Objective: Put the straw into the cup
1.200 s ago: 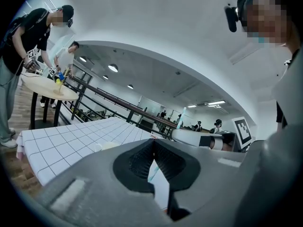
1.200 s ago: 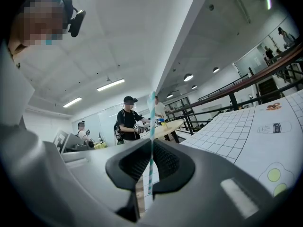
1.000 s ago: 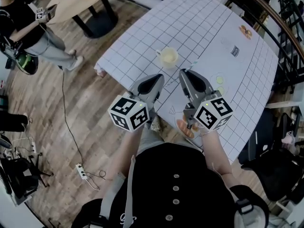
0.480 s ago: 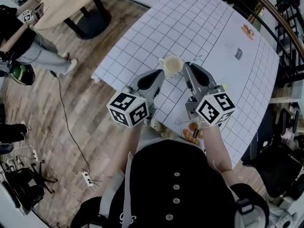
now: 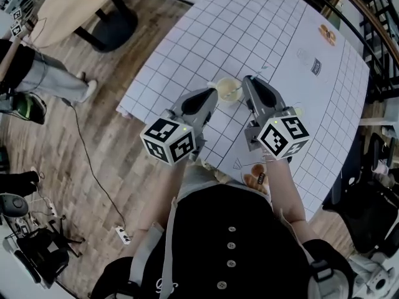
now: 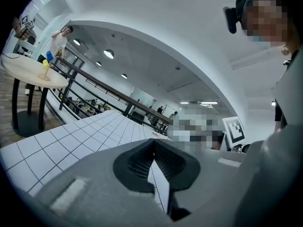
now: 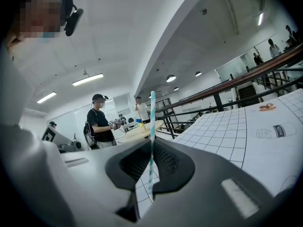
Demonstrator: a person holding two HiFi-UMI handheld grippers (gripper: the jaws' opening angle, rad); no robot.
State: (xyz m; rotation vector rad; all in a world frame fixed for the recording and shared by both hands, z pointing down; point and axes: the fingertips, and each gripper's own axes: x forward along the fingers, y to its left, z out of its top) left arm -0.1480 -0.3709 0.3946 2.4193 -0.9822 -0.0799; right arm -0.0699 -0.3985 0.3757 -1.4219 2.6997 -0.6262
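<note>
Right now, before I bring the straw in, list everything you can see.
table: one, white with black grid, in front of the person
cup: one, cream, on the table between the two tools' tips
straw: one, teal and white stripes, upright in the right tool
brown patches: two, one at the table's far edge and one at its near edge; food or print, cannot tell
round table: one, beige, far left
bystander: one, grey trousers, on the floor at left
power strip: one, white, on the wood floor
left tool: one, grey, shut and empty
right tool: one, grey, shut on the straw
</note>
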